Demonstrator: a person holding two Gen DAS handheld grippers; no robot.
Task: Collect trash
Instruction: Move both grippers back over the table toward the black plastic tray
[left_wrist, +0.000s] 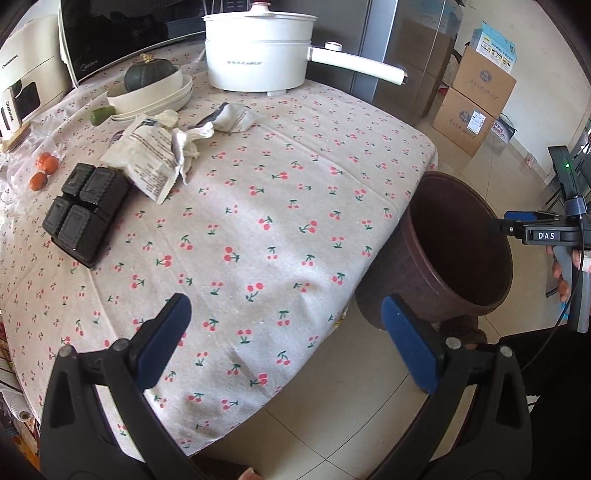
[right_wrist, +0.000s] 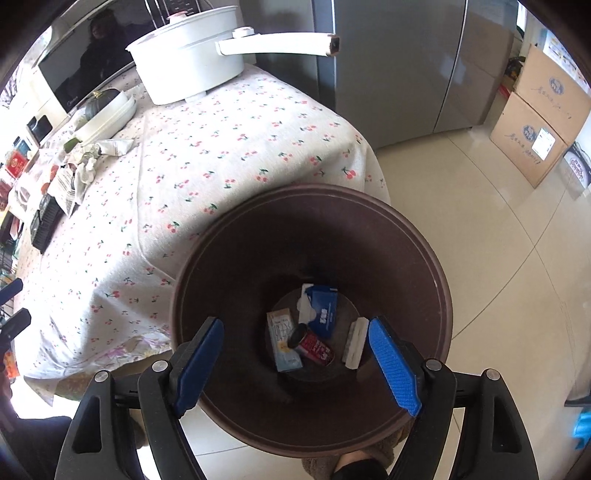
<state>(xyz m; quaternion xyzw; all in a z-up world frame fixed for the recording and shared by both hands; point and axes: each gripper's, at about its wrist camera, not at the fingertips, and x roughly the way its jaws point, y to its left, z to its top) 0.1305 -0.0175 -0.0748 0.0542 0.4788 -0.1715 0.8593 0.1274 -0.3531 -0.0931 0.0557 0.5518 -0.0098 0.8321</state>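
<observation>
A brown trash bin (left_wrist: 461, 243) stands on the floor at the table's right edge. The right wrist view looks into the bin (right_wrist: 229, 258); it holds a red can (right_wrist: 312, 347), a blue packet (right_wrist: 323, 308), a pale carton (right_wrist: 282, 341) and a white piece (right_wrist: 356, 341). My right gripper (right_wrist: 295, 362) is open and empty above the bin; it also shows in the left wrist view (left_wrist: 517, 227). My left gripper (left_wrist: 284, 336) is open and empty over the table's near edge. Crumpled wrappers (left_wrist: 151, 155) and a second wrapper (left_wrist: 232, 116) lie on the cherry-print tablecloth (left_wrist: 277, 206), far left of centre.
A white electric pot (left_wrist: 258, 51) with a long handle stands at the back. A bowl with a green squash (left_wrist: 149, 75), a black tray (left_wrist: 86, 212), small tomatoes (left_wrist: 44, 170) and a microwave (left_wrist: 122, 33) are at the left. Cardboard boxes (left_wrist: 476, 99) stand on the floor.
</observation>
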